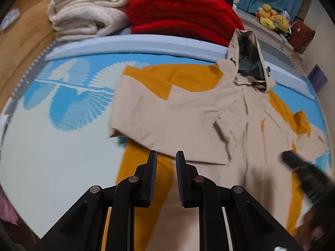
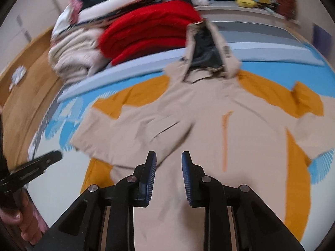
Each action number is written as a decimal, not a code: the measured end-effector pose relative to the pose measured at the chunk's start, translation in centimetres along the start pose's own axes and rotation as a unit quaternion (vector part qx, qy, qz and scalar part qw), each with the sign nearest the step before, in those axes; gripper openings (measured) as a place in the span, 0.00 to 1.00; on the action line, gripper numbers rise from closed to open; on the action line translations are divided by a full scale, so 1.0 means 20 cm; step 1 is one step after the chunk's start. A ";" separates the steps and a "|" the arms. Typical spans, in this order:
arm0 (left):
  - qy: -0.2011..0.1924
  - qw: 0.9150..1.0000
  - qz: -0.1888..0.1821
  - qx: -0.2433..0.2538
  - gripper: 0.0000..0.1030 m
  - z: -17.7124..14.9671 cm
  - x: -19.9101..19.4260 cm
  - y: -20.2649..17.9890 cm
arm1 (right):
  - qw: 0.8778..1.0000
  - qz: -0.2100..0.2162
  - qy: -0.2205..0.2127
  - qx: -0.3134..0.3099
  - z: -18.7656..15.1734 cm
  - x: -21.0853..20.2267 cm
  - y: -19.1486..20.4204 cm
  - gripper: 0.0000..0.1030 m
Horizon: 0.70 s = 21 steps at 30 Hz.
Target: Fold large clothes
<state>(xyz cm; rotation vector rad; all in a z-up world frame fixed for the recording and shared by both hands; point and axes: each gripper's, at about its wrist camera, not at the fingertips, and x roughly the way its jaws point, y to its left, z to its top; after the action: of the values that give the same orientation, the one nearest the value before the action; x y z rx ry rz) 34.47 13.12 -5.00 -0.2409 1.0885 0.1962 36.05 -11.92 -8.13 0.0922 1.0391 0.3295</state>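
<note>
A beige and mustard hooded jacket [image 1: 188, 113] lies front-up on a blue and white patterned mat [image 1: 52, 150], its hood [image 1: 249, 60] pointing at the mat's pale blue raised border [image 1: 134, 46]. One sleeve [image 1: 159, 104] is already folded across the jacket's chest, and the other sleeve [image 2: 303, 104] is still spread out to the side, so the fold looks to be at its sleeve stage, with the second sleeve and the lengthwise fold of the body not yet done. The left gripper [image 1: 166, 156] hovers over the jacket's lower body with its jaws a little apart and nothing between them; the right gripper [image 2: 169, 159] hovers near the jacket's middle, jaws likewise slightly parted and empty. The next move probably calls for the right gripper to reach out to the spread sleeve's cuff, pinch a single layer and carry it across the jacket without dragging the folded sleeve loose. Beyond the hood, past the mat's border, stand a folded red garment [image 1: 182, 14] and a stack of cream knitwear [image 1: 88, 10], close enough to crowd any motion past the hood. On the folded sleeve's side of the jacket the mat lies bare and offers room, while the spread sleeve reaches close to the mat's edge there.
</note>
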 end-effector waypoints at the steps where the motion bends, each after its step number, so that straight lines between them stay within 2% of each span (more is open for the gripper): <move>1: 0.005 1.000 -0.004 -0.001 0.16 0.02 0.01 0.00 | 1.000 -0.001 0.002 -0.016 -0.01 0.04 0.06 0.25; 5: 0.025 1.000 -0.006 -0.005 0.16 0.06 0.08 0.00 | 0.998 -0.023 0.003 -0.063 -0.01 0.21 0.20 0.29; 7: 0.041 0.999 -0.026 -0.018 0.16 0.06 0.10 0.00 | 0.997 -0.036 0.011 -0.071 -0.01 0.30 0.22 0.36; 10: 0.041 0.997 -0.050 -0.028 0.17 0.09 0.06 0.02 | 0.996 -0.048 0.026 -0.073 -0.01 0.43 0.21 0.39; 13: 0.029 0.999 -0.032 -0.029 0.20 0.12 0.05 0.04 | 0.995 -0.060 0.039 -0.074 0.00 0.55 0.21 0.40; 15: 0.038 0.998 -0.029 -0.027 0.20 0.12 0.09 0.04 | 0.993 -0.066 0.048 -0.084 -0.01 0.62 0.23 0.40; 18: 0.055 0.997 -0.040 -0.047 0.20 0.12 0.13 0.05 | 0.990 -0.083 0.059 -0.096 -0.02 0.69 0.23 0.40; 21: 0.047 0.995 -0.059 -0.061 0.20 0.15 0.10 0.05 | 0.987 -0.094 0.069 -0.106 -0.04 0.75 0.22 0.40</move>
<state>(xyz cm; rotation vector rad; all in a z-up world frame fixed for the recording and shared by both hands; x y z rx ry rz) 37.55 15.04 -5.50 -0.4259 1.1529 0.1470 41.25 -3.11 -19.97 -0.2220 1.1344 0.2744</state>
